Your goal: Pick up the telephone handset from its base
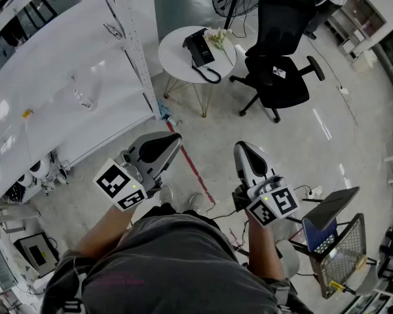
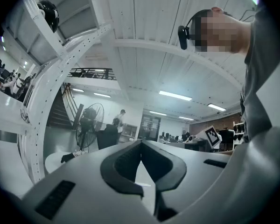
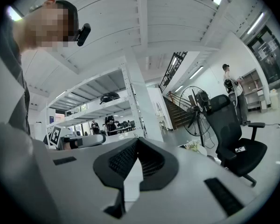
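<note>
Left gripper (image 1: 174, 140) closed, telephone (image 1: 199, 48) well apart

Both arms forward; left hand-held gripper (image 1: 171, 143) and right hand-held gripper (image 1: 244, 150) level, jaws together, empty.

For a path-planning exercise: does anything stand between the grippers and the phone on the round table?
Nothing visible does. Only floor lies between the left gripper, the right gripper and the table with the phone; chair and rack stand off to its sides.

Bright, even light falls from ceiling light strips (image 2: 175, 95); pale glare streaks the glossy floor (image 1: 322, 124). Both gripper views bend strongly, darkening at their rounded edges.
</note>
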The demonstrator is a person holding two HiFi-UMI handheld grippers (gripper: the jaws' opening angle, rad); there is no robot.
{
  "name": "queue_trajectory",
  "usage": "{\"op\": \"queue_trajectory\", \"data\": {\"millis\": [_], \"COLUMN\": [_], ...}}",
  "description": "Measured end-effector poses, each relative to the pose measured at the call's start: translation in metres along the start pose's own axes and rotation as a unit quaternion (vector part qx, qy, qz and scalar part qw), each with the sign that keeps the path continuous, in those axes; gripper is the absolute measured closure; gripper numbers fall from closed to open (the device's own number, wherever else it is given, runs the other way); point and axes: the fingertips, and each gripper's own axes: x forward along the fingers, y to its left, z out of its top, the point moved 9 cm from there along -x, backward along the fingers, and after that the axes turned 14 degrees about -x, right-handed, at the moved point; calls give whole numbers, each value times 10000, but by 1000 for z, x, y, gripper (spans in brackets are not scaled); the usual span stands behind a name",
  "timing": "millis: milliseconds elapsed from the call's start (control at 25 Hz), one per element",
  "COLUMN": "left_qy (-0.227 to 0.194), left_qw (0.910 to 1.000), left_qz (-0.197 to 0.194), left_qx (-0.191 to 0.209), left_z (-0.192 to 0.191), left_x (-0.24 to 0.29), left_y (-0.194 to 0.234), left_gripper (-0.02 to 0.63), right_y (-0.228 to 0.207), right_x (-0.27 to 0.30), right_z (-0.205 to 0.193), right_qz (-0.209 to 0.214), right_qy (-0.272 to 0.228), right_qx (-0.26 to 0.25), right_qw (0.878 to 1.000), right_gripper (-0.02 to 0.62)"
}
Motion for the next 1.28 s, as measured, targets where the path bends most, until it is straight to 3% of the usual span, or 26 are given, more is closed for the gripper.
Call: {"op": "queue_trajectory", "data": {"millis": [480,920,1280], "left_qy": [24,-31,-85], "left_qw": [9998,9998,9995], "left_qz": [159,164,292], "left_qx": [-78,122,56], "left_z": [-20,-27,-25], "left_x": [14,46,65], "left_y": [-13,-41,-23], "left_gripper": [592,592,592], "right_y": [-18,-54,-81], "right_x": [-14,-48,-35], "right_z": [-9,-5,-10], "right_qz": [31,22,88], "right_qy": [-36,-170,-89], "right_qx": [148,108,178], "right_qw": [9999,9998,9998], "right_gripper": [577,577,578]}}
